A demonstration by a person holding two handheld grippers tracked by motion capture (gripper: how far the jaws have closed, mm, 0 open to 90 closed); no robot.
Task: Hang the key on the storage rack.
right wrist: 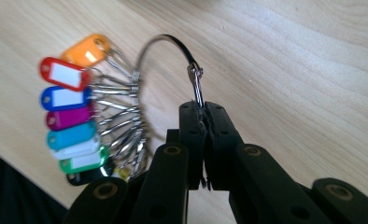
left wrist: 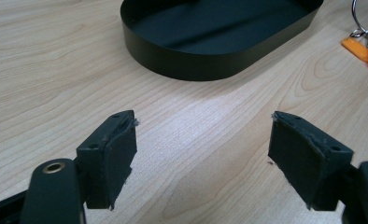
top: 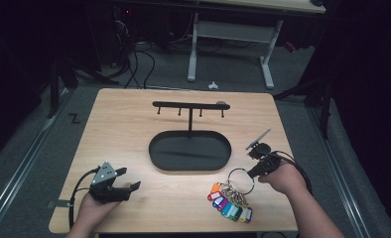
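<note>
Right gripper (right wrist: 203,109) pinching the key ring (right wrist: 166,42) of coloured tags (right wrist: 72,119), left gripper (left wrist: 203,154) resting wide apart near the black tray (left wrist: 191,65)

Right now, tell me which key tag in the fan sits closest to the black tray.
The orange tag: it is at the top end of the fan, beside the red one, nearest the oval black tray; the others trail away toward the table's near edge.

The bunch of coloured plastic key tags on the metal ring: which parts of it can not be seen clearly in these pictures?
- Right gripper view: the right gripper hides the metal ring's lower part; the lowest coloured plastic key tags sit behind it.
- Left gripper view: the frame edge cuts the bunch.
- High view: tag labels too small.
</note>
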